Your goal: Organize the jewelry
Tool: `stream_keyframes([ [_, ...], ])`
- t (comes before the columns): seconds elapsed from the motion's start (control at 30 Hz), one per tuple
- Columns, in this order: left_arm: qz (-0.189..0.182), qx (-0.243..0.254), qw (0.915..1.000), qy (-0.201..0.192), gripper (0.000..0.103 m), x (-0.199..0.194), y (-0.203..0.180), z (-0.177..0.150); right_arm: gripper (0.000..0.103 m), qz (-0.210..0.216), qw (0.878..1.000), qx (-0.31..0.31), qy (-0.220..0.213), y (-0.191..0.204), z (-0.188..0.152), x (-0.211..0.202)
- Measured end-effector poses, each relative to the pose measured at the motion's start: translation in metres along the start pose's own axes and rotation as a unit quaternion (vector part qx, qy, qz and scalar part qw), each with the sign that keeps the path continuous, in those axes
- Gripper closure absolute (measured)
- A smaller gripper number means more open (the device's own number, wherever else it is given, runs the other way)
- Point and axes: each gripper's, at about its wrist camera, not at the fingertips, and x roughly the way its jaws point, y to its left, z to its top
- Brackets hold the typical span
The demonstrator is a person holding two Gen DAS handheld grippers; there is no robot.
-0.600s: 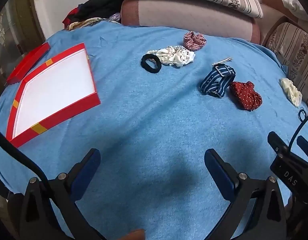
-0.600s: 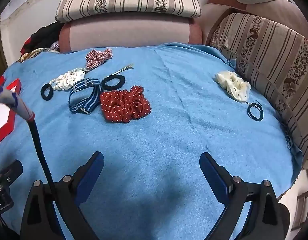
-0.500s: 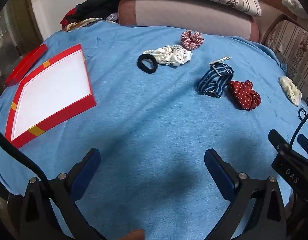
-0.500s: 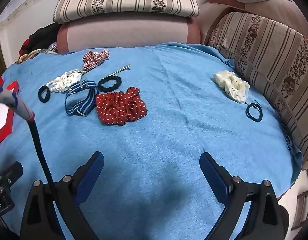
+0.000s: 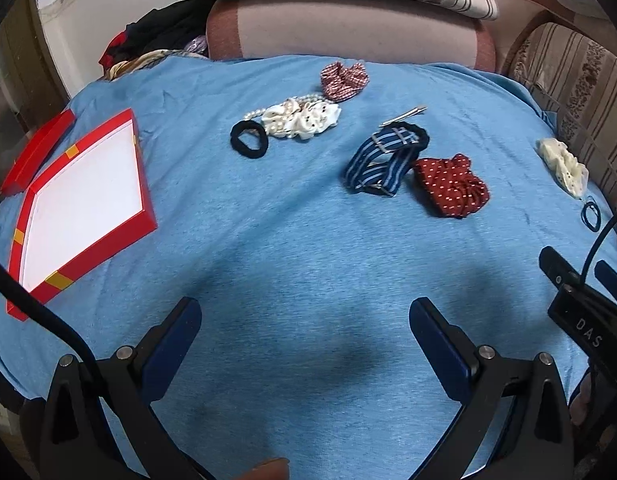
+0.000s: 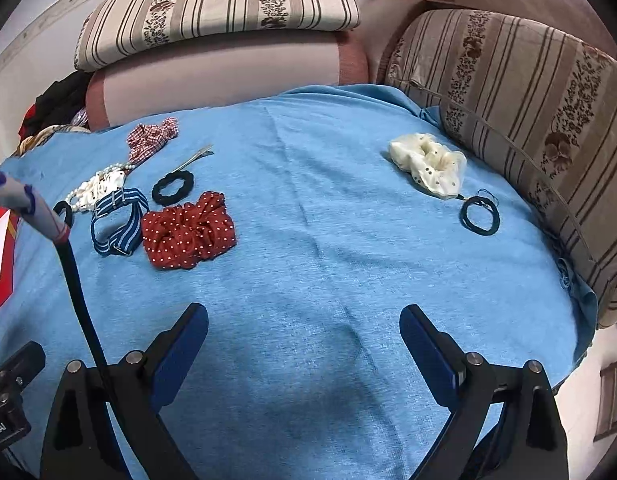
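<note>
Jaws: the left gripper stands wide open with nothing between its blue pads; the right gripper likewise, wide open and empty. Both hover over bare blue cloth, short of every item.

Items for sorting lie scattered on the cloth. Centre group: a red dotted scrunchie touching a blue striped band, with a black hair tie just behind them and a thin metal hair clip beyond that. Further back: a white scrunchie tangled with a pearl strand, another black hair tie touching it, and a checked scrunchie. Far right, well apart: a cream scrunchie and a thin dark elastic just beside it.

Receptacle: an open red box with white lining, at the left edge; its lid appears to lie just behind.

Handling judgement: all pieces look light. Scrunchies are soft and bulky; pinch a gathered fold. The pearl strand may drag the white scrunchie with it. The clip and thin elastic lie flat and look hardest to pinch off soft cloth.
</note>
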Motion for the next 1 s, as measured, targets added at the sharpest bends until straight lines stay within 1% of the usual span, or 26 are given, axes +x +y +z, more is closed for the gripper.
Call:
stream_keyframes([
  [0.13, 0.005, -0.001, 1.0, -0.004, 0.0, -0.007, -0.004, 0.003, 0.005, 0.004, 1.0, -0.001, 0.005, -0.002, 0.001, 0.0],
  [0.2, 0.006, -0.002, 1.0, -0.006, 0.0, -0.009, -0.005, 0.004, 0.005, 0.005, 1.0, -0.003, 0.019, -0.001, 0.001, 0.0],
  [0.43, 0.006, 0.0, 0.9999, -0.011, 0.0, -0.016, -0.011, 0.001, 0.005, 0.011, 1.0, 0.005, 0.023, -0.003, 0.0, -0.004],
  [0.73, 0.002, -0.012, 0.9997, -0.02, 0.0, -0.026, -0.006, 0.0, 0.005, 0.002, 1.0, -0.008, 0.019, 0.0, -0.003, -0.012],
  [1.0, -0.01, -0.018, 0.9994, -0.027, 0.0, -0.037, -0.001, -0.004, 0.005, -0.002, 1.0, -0.015, 0.024, 0.004, -0.006, -0.022],
])
